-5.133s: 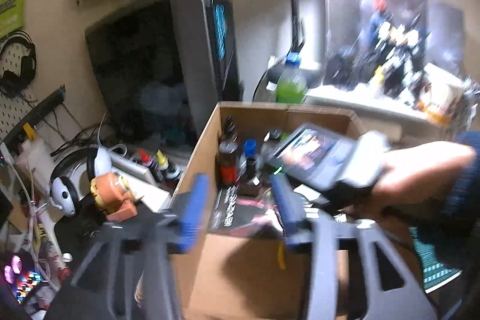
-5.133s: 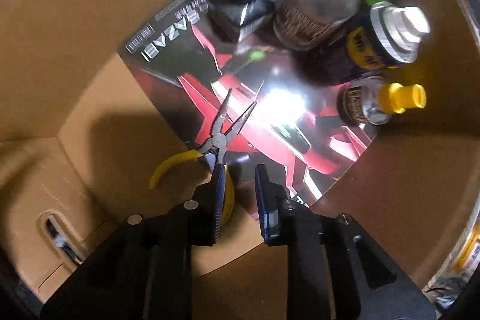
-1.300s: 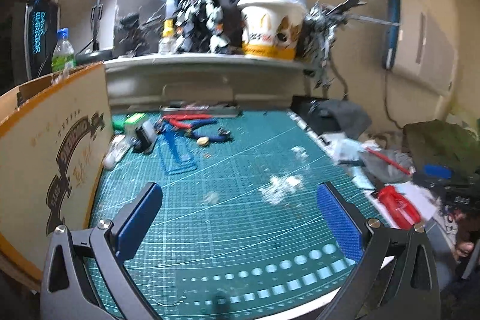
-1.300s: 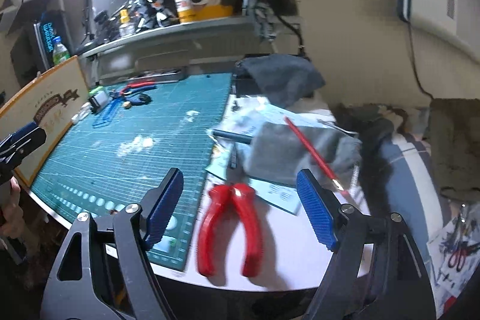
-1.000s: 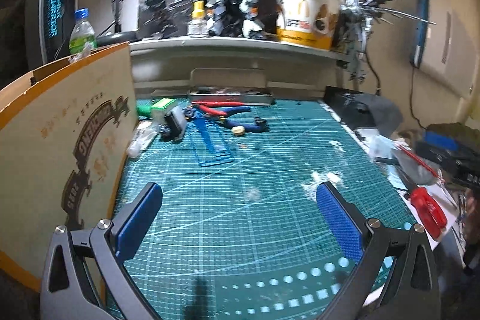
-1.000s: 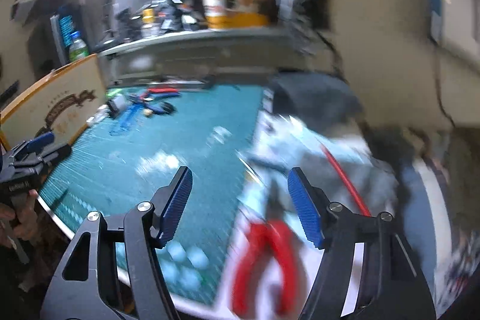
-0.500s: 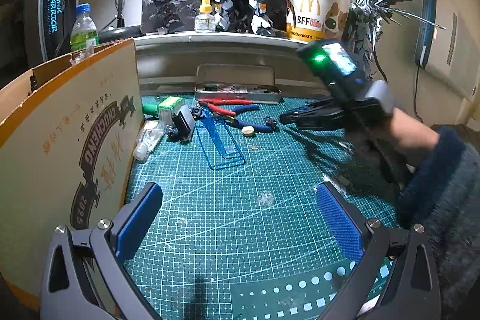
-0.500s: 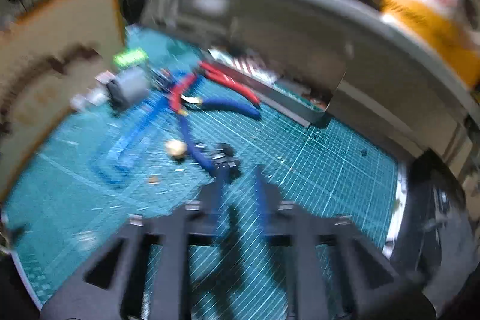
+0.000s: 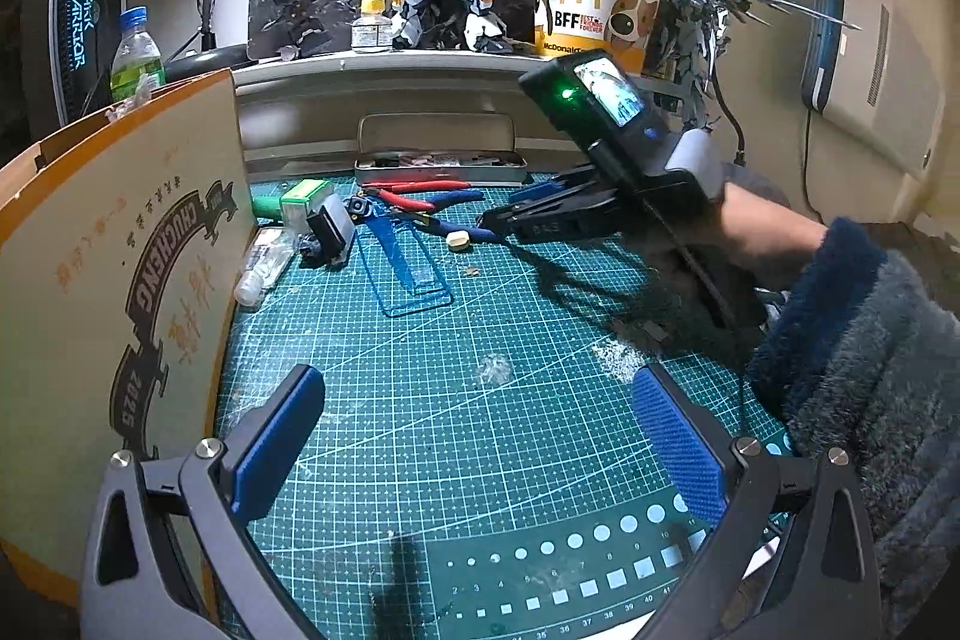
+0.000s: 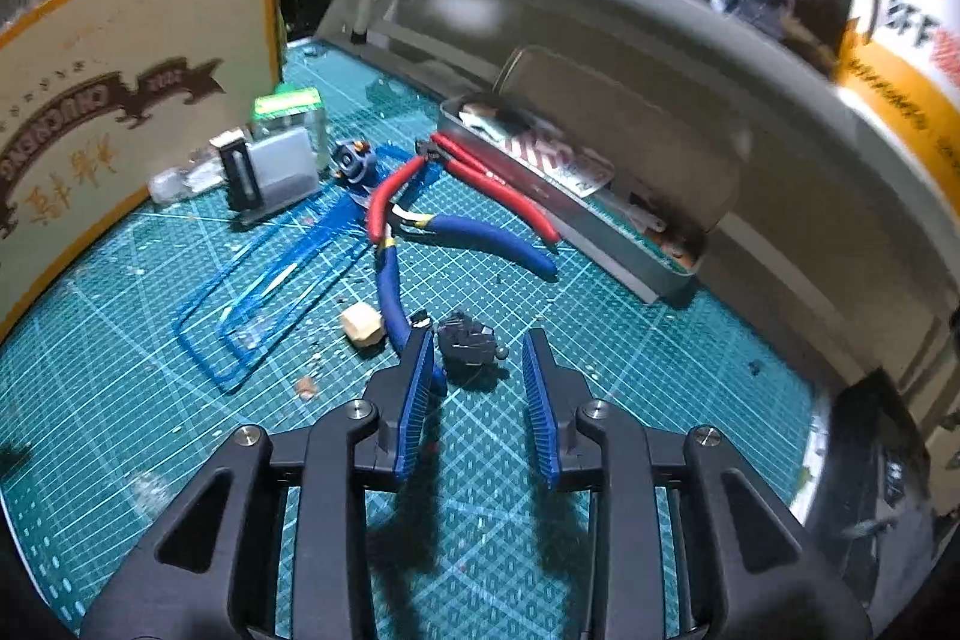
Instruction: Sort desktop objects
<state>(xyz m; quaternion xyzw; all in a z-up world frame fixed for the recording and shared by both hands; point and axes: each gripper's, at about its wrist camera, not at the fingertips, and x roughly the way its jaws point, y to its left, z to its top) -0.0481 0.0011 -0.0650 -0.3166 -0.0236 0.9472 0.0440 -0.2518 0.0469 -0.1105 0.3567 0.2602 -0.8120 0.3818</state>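
Two blue-padded jaws of the left gripper (image 9: 477,451) stand wide apart at the bottom of the left wrist view, holding nothing, over a green cutting mat (image 9: 420,400) on the surface. A cardboard box (image 9: 108,292) fills the left edge. At centre right, a hand (image 9: 762,244) in a fuzzy sleeve holds the right gripper (image 9: 489,220) down near blue-handled pliers (image 9: 462,196) and red-handled nippers (image 9: 408,190).

In the right wrist view, the right gripper (image 10: 477,379) is at bottom centre, its jaws opening. A small dark model part (image 10: 465,340) lies on the mat between the tips, unpressed. The left tip touches the blue-handled pliers (image 10: 420,250). A tan eraser-like block (image 10: 362,325) sits just left. An open metal tin (image 10: 570,196) lies upper right.
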